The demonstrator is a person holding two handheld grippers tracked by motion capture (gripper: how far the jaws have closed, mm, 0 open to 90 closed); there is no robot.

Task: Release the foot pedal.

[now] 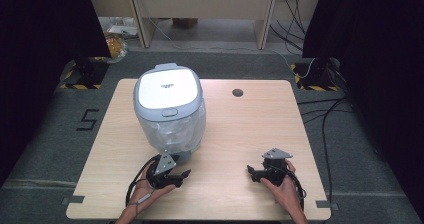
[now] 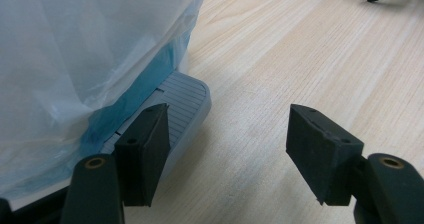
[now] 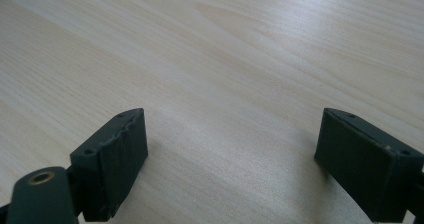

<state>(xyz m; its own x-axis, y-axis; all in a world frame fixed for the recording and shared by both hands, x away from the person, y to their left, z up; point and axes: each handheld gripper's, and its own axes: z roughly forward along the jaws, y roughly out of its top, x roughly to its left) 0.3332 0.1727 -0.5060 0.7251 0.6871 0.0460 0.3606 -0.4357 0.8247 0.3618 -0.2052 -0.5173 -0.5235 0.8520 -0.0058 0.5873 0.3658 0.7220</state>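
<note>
Bin [image 1: 170, 111] with a plastic liner stands toward the desk's [image 1: 240, 134] far left; left gripper [image 1: 177, 176], jaws apart, sits beside its pedal [image 2: 182, 96], right gripper [image 1: 252, 173] well apart, spread wide

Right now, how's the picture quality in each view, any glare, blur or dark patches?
High view: bright glare on the bin lid, both side edges fall into deep black, the table is evenly lit. Left gripper view: the bin liner is washed out and soft, the pedal sharper. Right gripper view: soft shadows beside the fingers, far woodgrain slightly blurred.
</note>
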